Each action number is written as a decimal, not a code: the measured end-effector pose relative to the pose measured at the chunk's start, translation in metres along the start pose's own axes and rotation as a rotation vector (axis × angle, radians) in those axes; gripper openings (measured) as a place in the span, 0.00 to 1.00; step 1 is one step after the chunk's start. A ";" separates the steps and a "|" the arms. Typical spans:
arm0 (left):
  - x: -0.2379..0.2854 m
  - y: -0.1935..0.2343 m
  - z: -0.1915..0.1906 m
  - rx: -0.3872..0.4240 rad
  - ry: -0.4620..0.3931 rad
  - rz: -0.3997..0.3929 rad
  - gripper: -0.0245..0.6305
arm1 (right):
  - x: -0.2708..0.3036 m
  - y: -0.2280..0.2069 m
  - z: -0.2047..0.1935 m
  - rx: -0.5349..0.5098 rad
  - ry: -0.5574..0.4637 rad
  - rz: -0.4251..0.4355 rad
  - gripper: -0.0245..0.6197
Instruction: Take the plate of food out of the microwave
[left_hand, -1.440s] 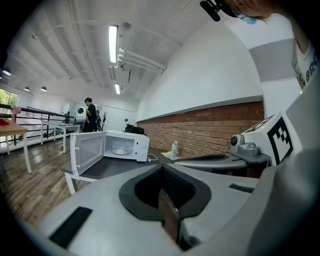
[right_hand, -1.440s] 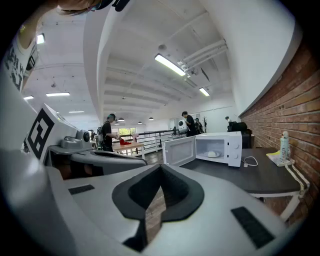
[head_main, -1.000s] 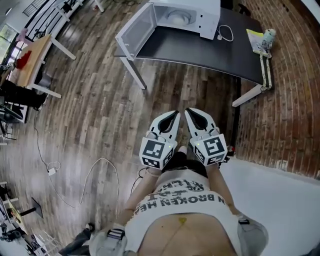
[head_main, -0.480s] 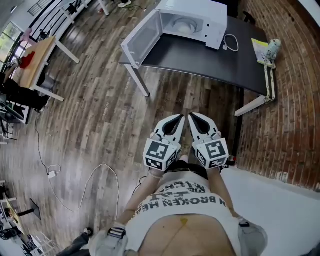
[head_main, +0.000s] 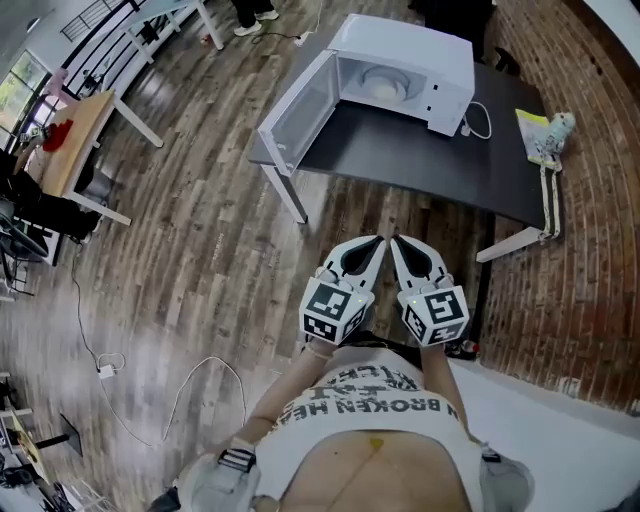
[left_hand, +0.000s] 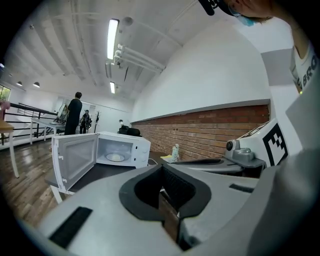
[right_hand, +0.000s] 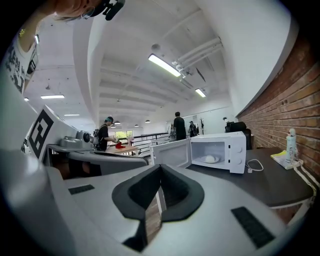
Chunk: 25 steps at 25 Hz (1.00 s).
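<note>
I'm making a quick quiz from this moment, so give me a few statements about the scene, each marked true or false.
1. The door of the microwave stands open. True.
2. The plate of food lies on the table beside the microwave. False: it sits inside the microwave.
3. The left tongs and the right tongs are both shut and empty. True.
4. The left tongs touch the microwave door. False: they are apart from it, short of the table, over the wooden floor.
</note>
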<state>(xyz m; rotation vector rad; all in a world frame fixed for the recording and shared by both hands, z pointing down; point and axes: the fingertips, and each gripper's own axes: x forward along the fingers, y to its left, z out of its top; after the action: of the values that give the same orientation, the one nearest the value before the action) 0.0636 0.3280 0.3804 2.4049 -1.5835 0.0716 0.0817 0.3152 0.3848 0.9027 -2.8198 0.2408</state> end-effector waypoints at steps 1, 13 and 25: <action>0.002 0.006 0.001 -0.003 0.001 -0.003 0.05 | 0.007 -0.001 0.001 0.001 0.002 -0.003 0.05; 0.008 0.072 0.007 -0.025 0.018 -0.041 0.05 | 0.073 0.006 0.008 0.021 0.007 -0.025 0.05; -0.006 0.106 0.005 -0.018 0.032 -0.060 0.05 | 0.099 0.021 0.002 0.048 0.005 -0.077 0.05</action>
<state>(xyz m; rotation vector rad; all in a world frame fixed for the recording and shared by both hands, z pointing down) -0.0352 0.2929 0.3943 2.4229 -1.4911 0.0833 -0.0107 0.2763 0.4020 1.0175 -2.7790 0.3010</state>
